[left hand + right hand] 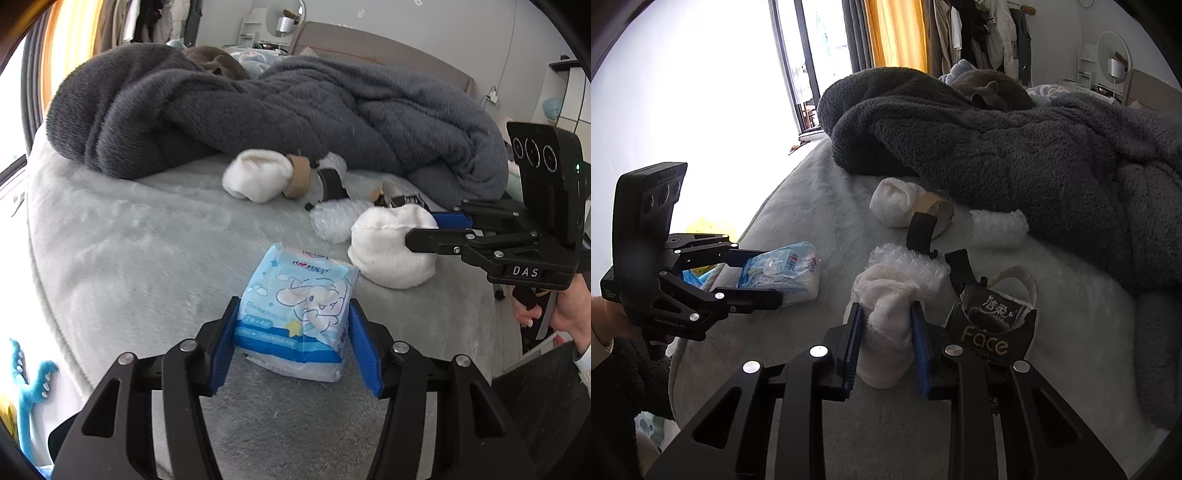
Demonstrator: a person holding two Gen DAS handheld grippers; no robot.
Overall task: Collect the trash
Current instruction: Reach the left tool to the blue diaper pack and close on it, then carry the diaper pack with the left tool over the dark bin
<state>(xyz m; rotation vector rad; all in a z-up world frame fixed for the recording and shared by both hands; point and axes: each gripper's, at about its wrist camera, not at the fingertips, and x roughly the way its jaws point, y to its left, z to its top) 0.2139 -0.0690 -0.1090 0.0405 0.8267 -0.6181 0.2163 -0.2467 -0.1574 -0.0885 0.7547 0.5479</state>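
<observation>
Grippers | left gripper [291,345] clamps tissue pack [299,306] | right gripper [886,347] clamps white sock [886,325]

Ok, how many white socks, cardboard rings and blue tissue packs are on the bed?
White rolled-up socks: 2
Brown cardboard tape rings: 2
Blue cartoon tissue pack: 1
Total: 5

The left hand-held gripper [291,345] clamps a blue tissue pack [299,310] on the bed [129,251]; to the right, the right hand-held gripper [424,230] pinches a white sock [388,251], a dark blanket [258,110] heaped behind
</observation>
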